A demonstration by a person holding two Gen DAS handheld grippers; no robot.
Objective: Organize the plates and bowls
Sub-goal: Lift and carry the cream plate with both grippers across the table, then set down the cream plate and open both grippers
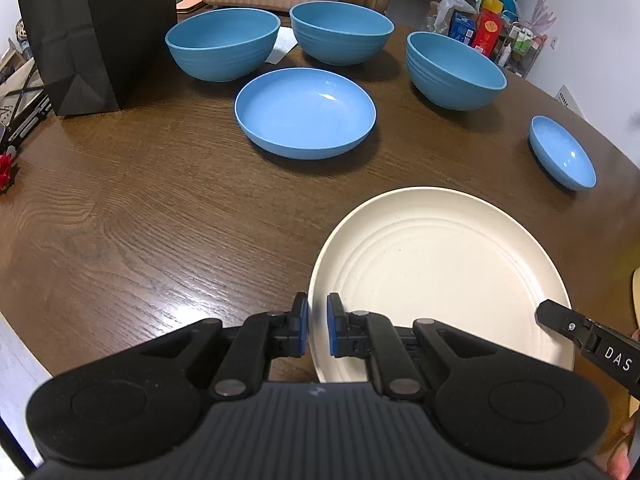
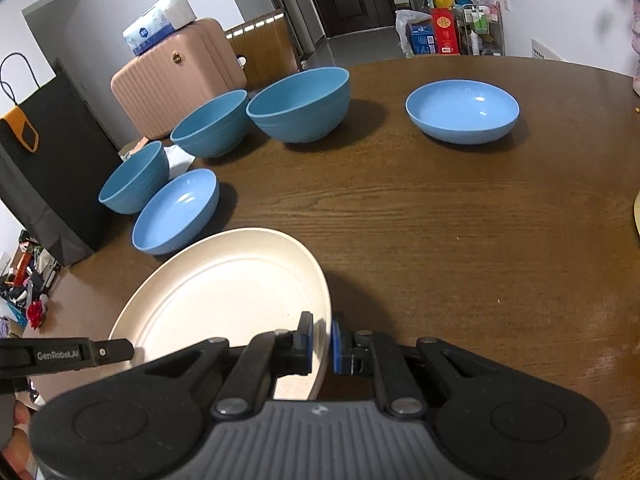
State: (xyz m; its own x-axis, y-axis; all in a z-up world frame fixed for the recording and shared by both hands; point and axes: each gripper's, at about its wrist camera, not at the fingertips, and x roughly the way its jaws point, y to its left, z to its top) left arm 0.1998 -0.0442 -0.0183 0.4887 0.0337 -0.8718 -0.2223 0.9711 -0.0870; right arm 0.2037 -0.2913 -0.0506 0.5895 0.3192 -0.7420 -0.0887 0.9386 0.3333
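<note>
A cream plate (image 1: 440,272) (image 2: 224,292) hangs just over the brown round table (image 1: 160,220), held from both sides. My left gripper (image 1: 317,312) is shut on its left rim. My right gripper (image 2: 322,332) is shut on the opposite rim, and one of its fingers (image 1: 560,320) shows in the left wrist view. Three deep blue bowls (image 1: 223,42) (image 1: 341,30) (image 1: 454,70) stand at the back. A shallow light-blue bowl (image 1: 305,112) sits in front of them. A second shallow bowl (image 1: 562,152) (image 2: 462,110) sits apart on the right.
A black paper bag (image 1: 92,32) stands at the table's back left. A pink suitcase (image 2: 176,76) with a tissue pack on top is behind the table. White paper (image 1: 285,42) lies between two bowls. A yellowish rim (image 2: 637,216) shows at the far right edge.
</note>
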